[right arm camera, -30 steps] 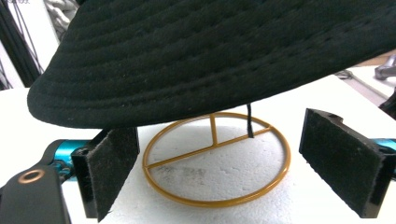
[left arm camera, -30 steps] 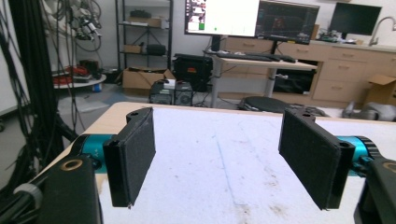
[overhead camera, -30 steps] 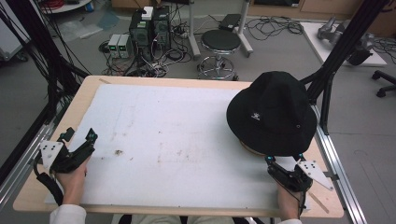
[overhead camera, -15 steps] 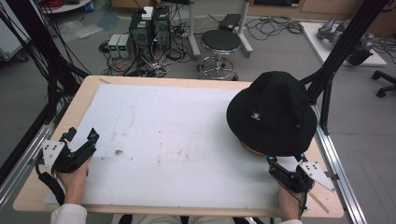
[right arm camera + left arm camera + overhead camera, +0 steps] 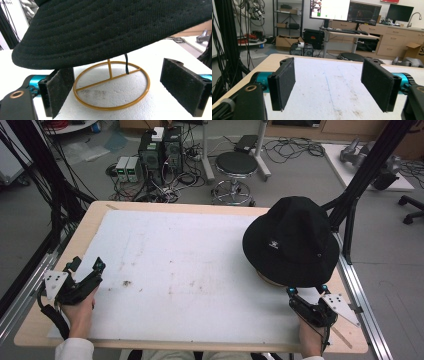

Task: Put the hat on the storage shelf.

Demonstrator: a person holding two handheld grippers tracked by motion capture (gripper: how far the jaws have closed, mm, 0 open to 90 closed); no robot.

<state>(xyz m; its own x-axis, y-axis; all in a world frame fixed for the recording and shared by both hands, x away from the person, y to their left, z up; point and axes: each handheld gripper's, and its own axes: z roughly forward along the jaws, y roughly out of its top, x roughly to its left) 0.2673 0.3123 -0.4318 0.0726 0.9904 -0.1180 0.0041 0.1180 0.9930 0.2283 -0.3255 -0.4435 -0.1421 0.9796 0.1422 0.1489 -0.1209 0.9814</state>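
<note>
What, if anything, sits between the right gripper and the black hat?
Nothing visible does. The right gripper, jaws open, sits just short of the near brim of the black hat, with only bare white board between. In the right gripper view the brim hangs over the jaws, above the hat's gold wire stand.

High view: fixed above my side of the table (image 5: 150, 212), facing forward and down; my forearms enter at the bottom edge, the floor fills the top. Left gripper view: low over the table's left part, looking along my left gripper (image 5: 328, 83) toward the far edge and the room beyond. Right gripper view: very near, looking from under the hat (image 5: 107, 27) brim at its stand (image 5: 111, 85). The high view shares the hat (image 5: 290, 240) with it.
</note>
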